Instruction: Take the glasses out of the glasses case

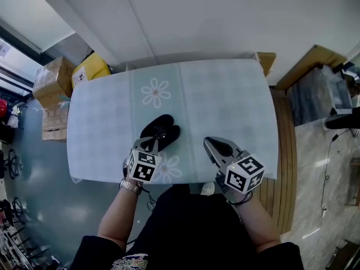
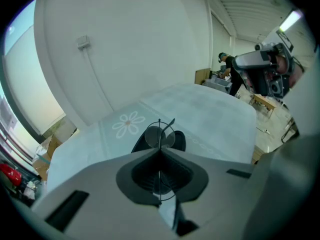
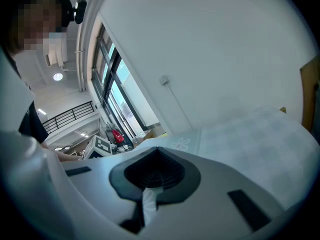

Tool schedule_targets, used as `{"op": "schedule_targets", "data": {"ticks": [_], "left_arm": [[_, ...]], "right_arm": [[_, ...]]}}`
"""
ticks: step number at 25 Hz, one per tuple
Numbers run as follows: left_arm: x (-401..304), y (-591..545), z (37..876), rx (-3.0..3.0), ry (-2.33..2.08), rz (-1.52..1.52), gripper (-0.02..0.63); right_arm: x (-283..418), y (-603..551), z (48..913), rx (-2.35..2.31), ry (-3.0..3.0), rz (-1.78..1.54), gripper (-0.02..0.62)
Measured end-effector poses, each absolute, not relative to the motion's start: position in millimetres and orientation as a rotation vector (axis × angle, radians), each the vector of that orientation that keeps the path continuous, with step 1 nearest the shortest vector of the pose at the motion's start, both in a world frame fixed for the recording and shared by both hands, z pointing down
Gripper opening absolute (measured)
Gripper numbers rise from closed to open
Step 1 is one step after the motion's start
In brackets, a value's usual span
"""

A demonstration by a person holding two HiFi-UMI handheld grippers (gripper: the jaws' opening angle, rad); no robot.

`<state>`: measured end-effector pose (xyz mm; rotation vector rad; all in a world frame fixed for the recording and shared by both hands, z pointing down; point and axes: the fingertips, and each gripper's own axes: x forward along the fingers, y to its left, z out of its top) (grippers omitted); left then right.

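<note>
A pair of thin wire-framed glasses (image 2: 159, 136) with round lenses is pinched edge-on in the left gripper (image 2: 160, 149), whose jaws are closed on the frame. One lens stands up past the jaw tips, and a slim wire part juts upward beside it. Just behind and below lies the black glasses case (image 2: 179, 142), open on the table. From the left gripper view the glasses seem to sit just above or at the mouth of the case; whether they are fully clear of it I cannot tell.

In the head view the case (image 1: 163, 129) rests near the front middle of a table (image 1: 225, 94) covered by a pale blue checked cloth with daisy prints, and the left gripper (image 1: 152, 145) reaches in from the near side. The right gripper (image 1: 209, 145) hovers well apart to the right, jaws pressed together with nothing between them, which its own view confirms (image 3: 157, 149). Cardboard boxes (image 1: 53, 80) are stacked on the floor beyond the table's left end.

The step in hand looks like the lift-out. To do it well, raise the frame straight up and slowly so no wire snags the case rim, and keep the squeeze light — the wire is thin and could bend. If the case lifts with it, the free right gripper could press the case down.
</note>
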<state>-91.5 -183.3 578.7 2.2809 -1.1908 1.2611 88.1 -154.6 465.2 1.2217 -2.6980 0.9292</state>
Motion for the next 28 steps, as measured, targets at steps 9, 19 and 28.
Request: {"op": "schedule_targets", "data": {"ticks": [9, 19, 28], "left_arm": [[-82.8, -141.3, 528.4, 2.261, -1.32, 0.947, 0.031], [-69.5, -68.7, 486.4, 2.247, -1.395, 0.627, 0.031], [-68.4, -13.7, 473.7, 2.241, -1.367, 0.561, 0.031]], "right_arm": [[85.7, -120.8, 445.4, 1.08, -2.773, 0.797, 0.023], [83.4, -76.2, 434.8, 0.939, -2.819, 0.719, 0.023], [69.1, -40.3, 432.6, 0.878, -2.828, 0.718, 0.023]]}}
